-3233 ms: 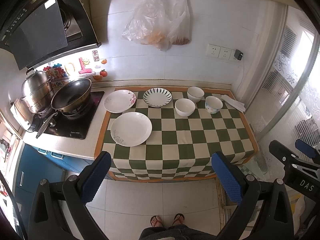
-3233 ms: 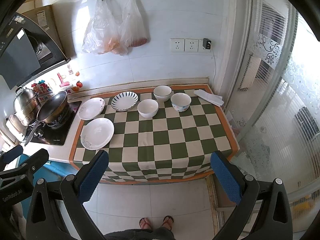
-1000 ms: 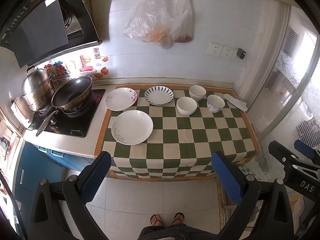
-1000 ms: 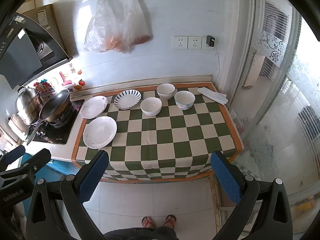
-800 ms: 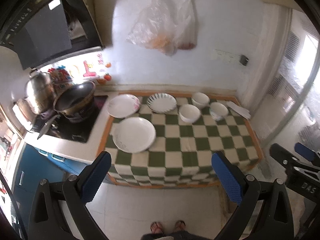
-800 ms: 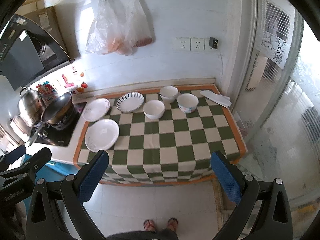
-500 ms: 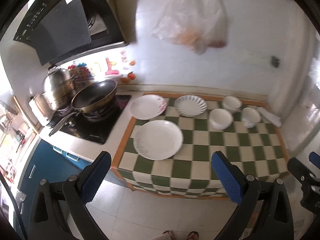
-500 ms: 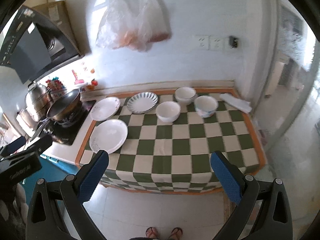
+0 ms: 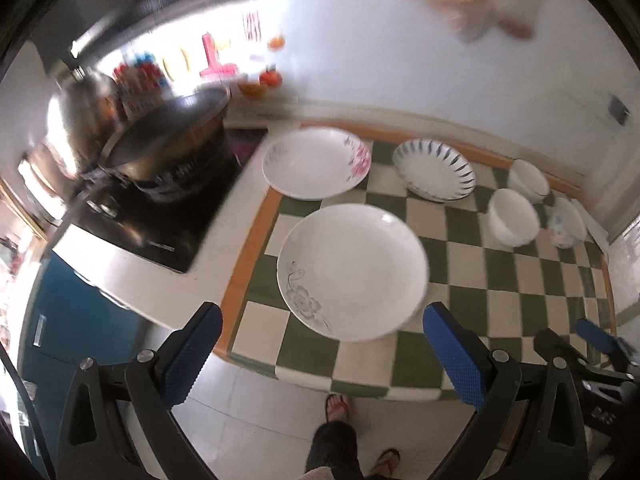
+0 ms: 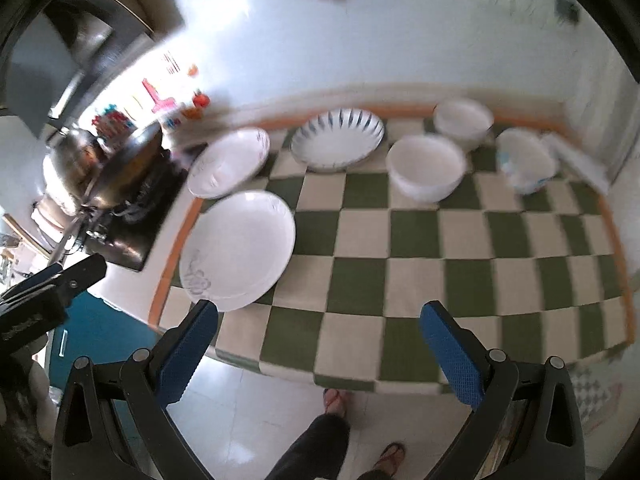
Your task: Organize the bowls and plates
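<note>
While I hover above the counter point(image 9: 160, 280):
Left hand-held gripper point(image 9: 320, 354): jaws wide, empty.
Right hand-held gripper point(image 10: 318, 352): jaws wide, empty.
Large white plate point(image 9: 352, 272): twelve o'clock of my left.

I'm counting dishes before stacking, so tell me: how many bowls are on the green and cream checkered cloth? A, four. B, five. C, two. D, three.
D: two plain white bowls and one white bowl with a blue pattern stand near the back right of the green and cream checkered cloth.
</note>
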Available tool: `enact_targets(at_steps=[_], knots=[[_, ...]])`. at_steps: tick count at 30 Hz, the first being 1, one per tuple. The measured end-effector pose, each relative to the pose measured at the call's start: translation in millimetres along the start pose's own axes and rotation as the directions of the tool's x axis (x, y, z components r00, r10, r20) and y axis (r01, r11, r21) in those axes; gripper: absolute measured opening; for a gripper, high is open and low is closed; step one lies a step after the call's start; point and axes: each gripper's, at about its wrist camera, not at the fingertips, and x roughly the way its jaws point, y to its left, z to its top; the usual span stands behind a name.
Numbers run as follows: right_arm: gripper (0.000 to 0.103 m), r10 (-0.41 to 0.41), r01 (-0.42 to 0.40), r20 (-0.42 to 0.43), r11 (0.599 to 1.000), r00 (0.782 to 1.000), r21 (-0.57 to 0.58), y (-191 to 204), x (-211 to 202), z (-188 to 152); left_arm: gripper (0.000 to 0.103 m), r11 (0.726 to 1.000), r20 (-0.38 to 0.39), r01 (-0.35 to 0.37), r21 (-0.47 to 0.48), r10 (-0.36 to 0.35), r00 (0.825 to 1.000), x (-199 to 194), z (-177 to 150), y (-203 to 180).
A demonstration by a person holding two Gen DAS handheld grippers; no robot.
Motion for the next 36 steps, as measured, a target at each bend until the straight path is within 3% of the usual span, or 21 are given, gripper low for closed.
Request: enact_targets(at_steps=[3, 7, 10, 13, 16, 18, 24, 30, 36], knots=[[0.098, 0.023, -0.02, -0.089, 0.999, 0.996, 0.041, 4.0, 59.1, 17.3, 0.101, 1.0, -0.066, 0.027, 0.015, -0.026, 0.997, 49.1, 20.1, 21.7], [0.09, 0.044, -0.028, -0.18, 0.995, 0.983, 0.092, 5.6, 125.5, 34.8, 0.089, 0.997, -0.173, 0.064, 0.041, -0.056, 0.983, 110.1, 39.9, 40.0], [0.08, 0.059, -0.03, -0.241, 0.992, 0.969, 0.122, 7.0, 166.3, 46.8, 0.078, 0.994, -0.26, 0.106, 0.035, -0.093, 0.961, 155.2, 51.2, 52.3], [0.071, 0.1, -0.049, -0.294, 0.983, 0.951, 0.175, 5.2, 199.2, 54.8, 0.066, 0.988, -0.347, 0.156, 0.023, -0.138, 0.928, 195.9, 56.6, 57.9], [0.06, 0.148, -0.074, -0.335, 0.972, 0.931, 0.225, 7.2, 223.0, 60.7, 0.048, 0.98, -0.414, 0.2, -0.001, -0.182, 0.892, 220.6, 56.5, 59.8], [0.049, 0.168, -0.089, -0.351, 0.969, 0.921, 0.232, 11.3, 236.0, 65.5, 0.044, 0.974, -0.443, 0.227, -0.001, -0.203, 0.873, 230.2, 55.5, 58.5], [0.02, 0.198, -0.105, -0.404, 0.965, 0.893, 0.241, 23.1, 263.4, 72.1, 0.03, 0.964, -0.495, 0.266, 0.014, -0.225, 0.839, 249.3, 52.2, 54.8], [0.017, 0.212, -0.123, -0.389, 0.963, 0.896, 0.24, 25.2, 266.1, 75.1, 0.028, 0.964, -0.486, 0.266, -0.005, -0.235, 0.842, 247.5, 51.2, 54.8], [0.016, 0.221, -0.147, -0.373, 0.965, 0.901, 0.216, 21.1, 255.5, 69.6, 0.027, 0.965, -0.463, 0.261, 0.004, -0.229, 0.856, 233.4, 53.5, 52.6]])
